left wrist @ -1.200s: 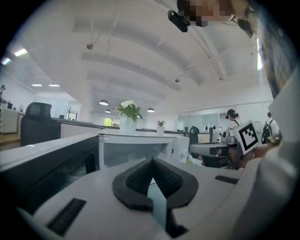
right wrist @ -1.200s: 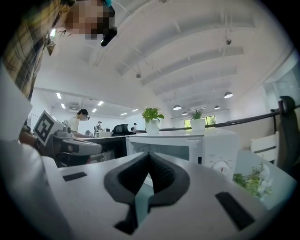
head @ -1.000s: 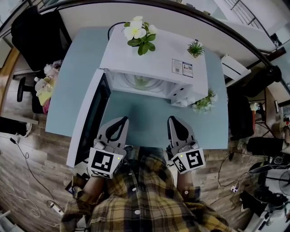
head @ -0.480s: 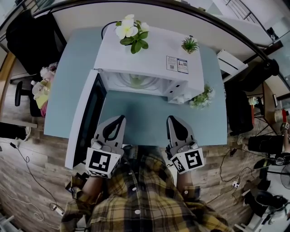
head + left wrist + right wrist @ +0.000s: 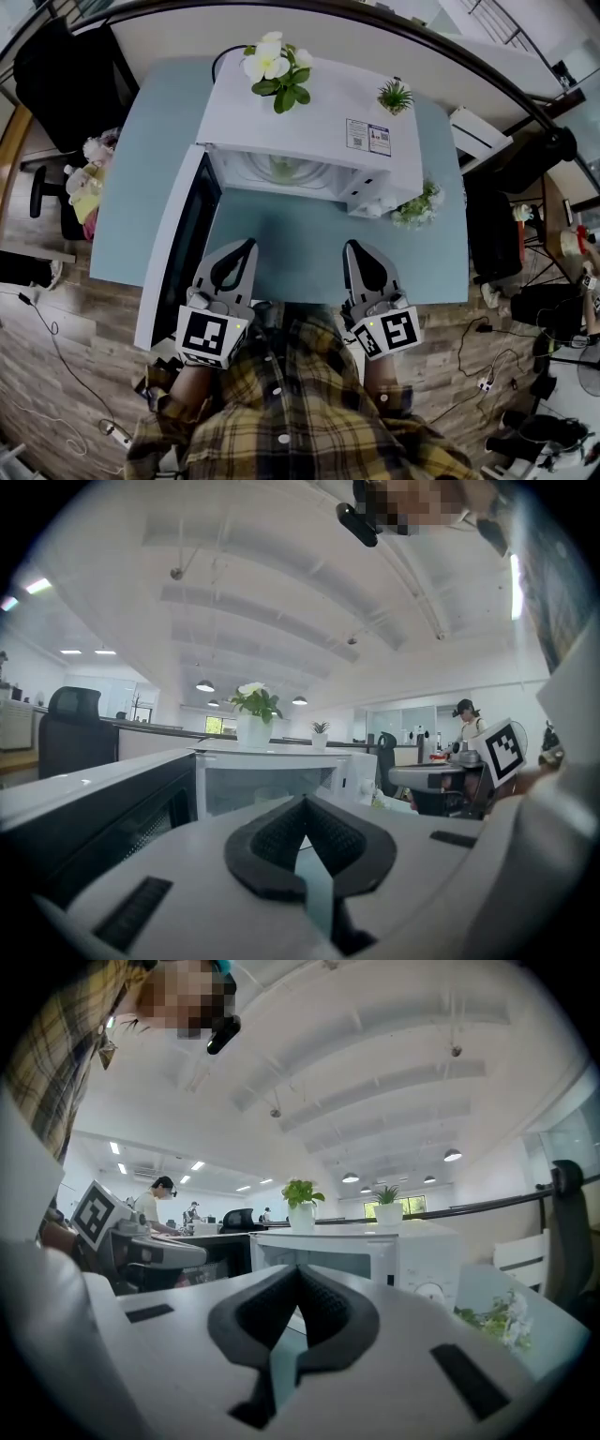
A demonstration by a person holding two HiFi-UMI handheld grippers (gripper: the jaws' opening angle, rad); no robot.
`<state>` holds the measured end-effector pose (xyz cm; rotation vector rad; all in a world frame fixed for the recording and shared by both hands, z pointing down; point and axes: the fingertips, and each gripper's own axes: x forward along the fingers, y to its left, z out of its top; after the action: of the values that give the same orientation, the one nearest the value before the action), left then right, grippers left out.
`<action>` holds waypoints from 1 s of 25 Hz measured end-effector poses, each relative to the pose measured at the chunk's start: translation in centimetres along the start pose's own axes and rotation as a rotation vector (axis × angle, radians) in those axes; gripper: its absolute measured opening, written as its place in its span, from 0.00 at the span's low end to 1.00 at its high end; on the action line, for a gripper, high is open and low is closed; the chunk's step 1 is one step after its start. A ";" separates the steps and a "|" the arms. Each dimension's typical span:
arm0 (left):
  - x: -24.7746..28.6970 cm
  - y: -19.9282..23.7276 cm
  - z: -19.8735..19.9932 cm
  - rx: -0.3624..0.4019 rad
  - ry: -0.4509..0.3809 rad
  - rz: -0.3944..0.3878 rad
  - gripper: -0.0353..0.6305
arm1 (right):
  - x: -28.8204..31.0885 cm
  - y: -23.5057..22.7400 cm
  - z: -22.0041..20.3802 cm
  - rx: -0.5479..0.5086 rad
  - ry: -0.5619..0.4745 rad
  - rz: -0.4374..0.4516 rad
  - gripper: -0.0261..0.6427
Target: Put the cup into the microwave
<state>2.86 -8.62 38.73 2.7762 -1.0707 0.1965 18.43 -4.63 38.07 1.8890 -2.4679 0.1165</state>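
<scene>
Both your left gripper (image 5: 250,246) and right gripper (image 5: 352,247) have their jaws together on nothing, and the cup (image 5: 284,168) seems to sit inside the microwave (image 5: 319,103) already, so if you shove the open door (image 5: 178,248) hard you may jolt it over.

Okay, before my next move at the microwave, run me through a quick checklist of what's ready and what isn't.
1. Microwave door swung fully open: ok.
2. Left gripper empty, jaws together: ok.
3. Right gripper empty, jaws together: ok.
4. Table bare between the grippers and the microwave: ok.
5. Cup in the cavity: cannot tell; only a greenish shape shows there.
6. Cup in either gripper: not ok.
</scene>
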 end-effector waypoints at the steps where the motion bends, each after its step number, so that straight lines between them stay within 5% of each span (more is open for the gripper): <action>1: 0.0 0.0 0.0 -0.001 0.002 -0.001 0.04 | 0.1 0.0 0.0 0.001 0.001 0.001 0.04; 25: -0.1 1.1 -0.6 -0.016 0.015 0.011 0.04 | 0.8 0.1 -0.6 0.011 0.016 -0.011 0.04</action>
<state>2.06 -9.22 39.42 2.7509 -1.0799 0.2084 18.14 -5.32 38.76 1.8977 -2.4521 0.1444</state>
